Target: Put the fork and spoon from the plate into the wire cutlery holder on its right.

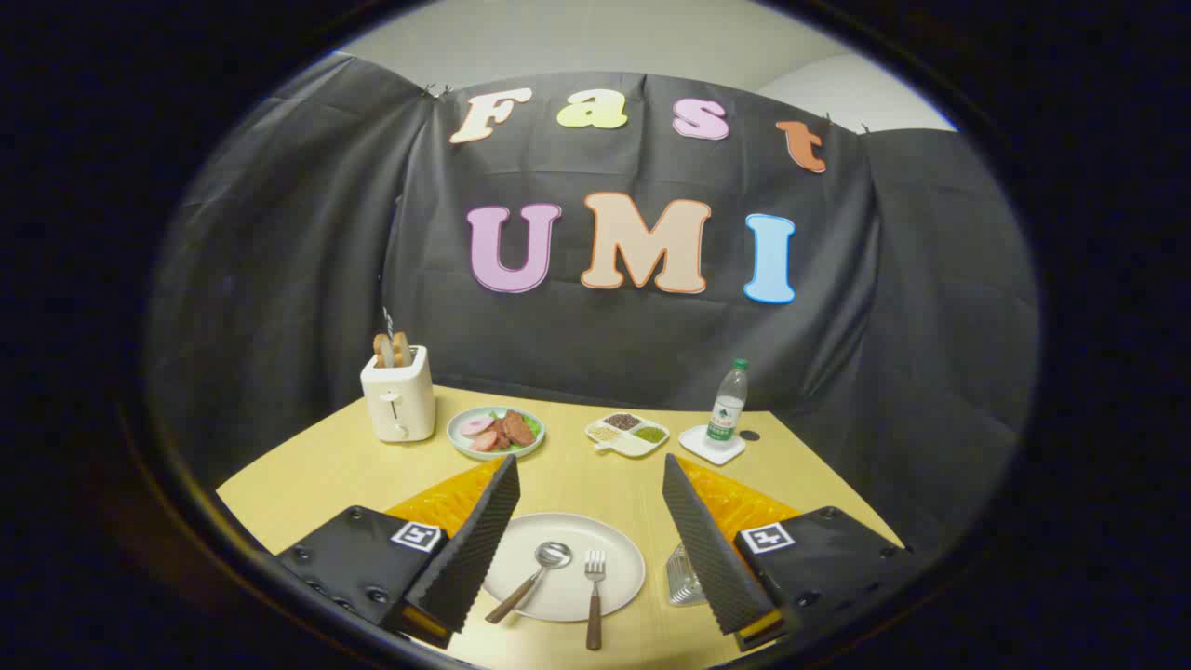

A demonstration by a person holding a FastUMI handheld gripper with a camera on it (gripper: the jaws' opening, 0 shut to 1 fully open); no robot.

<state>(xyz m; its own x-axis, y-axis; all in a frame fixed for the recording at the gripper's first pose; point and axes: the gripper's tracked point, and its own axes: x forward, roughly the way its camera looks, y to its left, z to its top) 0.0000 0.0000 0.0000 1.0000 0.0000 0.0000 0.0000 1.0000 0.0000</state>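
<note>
A white plate (pixel 609 549) lies on the wooden table between my two fingers. On it rest a spoon (pixel 534 577) with a brown handle, on the left, and a fork (pixel 595 596) with a brown handle, on the right, both with heads pointing away. The wire cutlery holder (pixel 682 577) stands just right of the plate, mostly hidden behind my right finger (pixel 712 549). My gripper (pixel 591 475) hovers above the plate, open wide, with nothing held.
Farther back on the table (pixel 316 484) stand a white toaster (pixel 398 398) with bread, a green plate of sliced meat (pixel 496 432), a divided dish of grains (pixel 627 434) and a water bottle (pixel 727 402) on a white coaster. Black cloth walls close the back.
</note>
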